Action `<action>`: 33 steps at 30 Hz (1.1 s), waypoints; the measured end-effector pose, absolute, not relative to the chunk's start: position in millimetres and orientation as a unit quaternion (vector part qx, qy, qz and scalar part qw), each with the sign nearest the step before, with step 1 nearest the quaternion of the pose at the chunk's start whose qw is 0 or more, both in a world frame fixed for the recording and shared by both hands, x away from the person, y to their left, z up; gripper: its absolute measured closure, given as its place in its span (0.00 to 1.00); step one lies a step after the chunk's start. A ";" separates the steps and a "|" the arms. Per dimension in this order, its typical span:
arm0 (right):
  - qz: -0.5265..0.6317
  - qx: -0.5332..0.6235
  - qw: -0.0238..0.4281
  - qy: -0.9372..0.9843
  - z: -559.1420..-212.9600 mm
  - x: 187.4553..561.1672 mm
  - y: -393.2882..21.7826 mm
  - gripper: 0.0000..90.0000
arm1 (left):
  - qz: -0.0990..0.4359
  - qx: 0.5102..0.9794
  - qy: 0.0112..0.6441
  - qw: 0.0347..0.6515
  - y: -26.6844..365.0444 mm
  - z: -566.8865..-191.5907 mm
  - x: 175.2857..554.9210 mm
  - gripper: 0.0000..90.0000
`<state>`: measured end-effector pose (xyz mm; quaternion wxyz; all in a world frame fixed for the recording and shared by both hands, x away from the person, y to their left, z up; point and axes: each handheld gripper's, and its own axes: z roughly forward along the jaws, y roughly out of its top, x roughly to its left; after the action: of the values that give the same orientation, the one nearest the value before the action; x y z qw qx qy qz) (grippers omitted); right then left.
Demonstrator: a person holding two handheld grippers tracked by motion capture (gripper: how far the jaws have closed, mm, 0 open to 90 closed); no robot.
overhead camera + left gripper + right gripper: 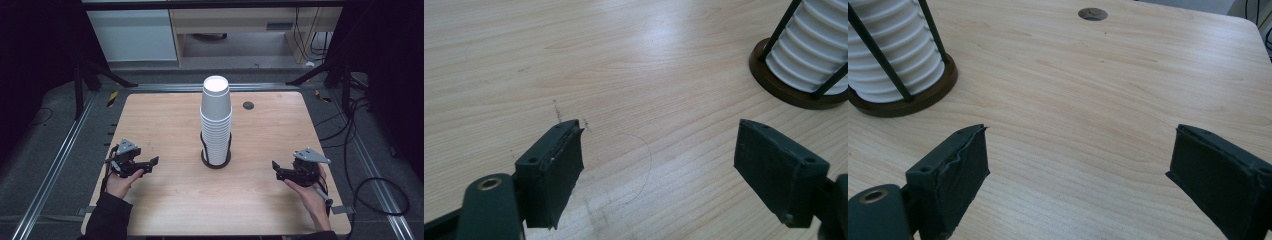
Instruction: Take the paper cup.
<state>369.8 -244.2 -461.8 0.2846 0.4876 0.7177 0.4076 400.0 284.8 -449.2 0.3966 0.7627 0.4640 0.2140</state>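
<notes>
A tall stack of white paper cups [216, 120] stands upside down in a black wire holder with a dark round base [216, 161] at the table's middle. My left gripper [150, 165] rests low over the table at the left, open, with bare wood between its jaws [659, 165]. The cup stack [811, 47] and its holder base [794, 90] lie ahead to its right. At the right, my right gripper [276, 169] is open too, nothing between its jaws [1078, 170]. The cups [890, 50] and holder base [908, 102] sit off its upper left.
The wooden table [165, 200] has a small dark round grommet [248, 105] behind the cups, also the grommet [1093, 14]. Metal frame rails [55, 160] run along both sides, with cables [370, 180] on the floor at the right. A cabinet [132, 30] stands beyond.
</notes>
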 end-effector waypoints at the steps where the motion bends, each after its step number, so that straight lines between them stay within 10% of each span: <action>1: 0.408 0.488 0.285 0.718 -461.8 369.8 -244.2 0.10 | 0.214 0.763 0.464 0.396 284.6 -449.9 400.1 0.21; 33: 0.569 0.366 0.288 0.677 -331.2 400.6 -169.6 0.09 | 0.217 0.769 0.451 0.397 277.4 -452.8 398.2 0.21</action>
<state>400.6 -169.6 -331.2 0.2881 0.3661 0.6773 0.5695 398.2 277.4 -452.8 0.3975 0.7692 0.4509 0.2169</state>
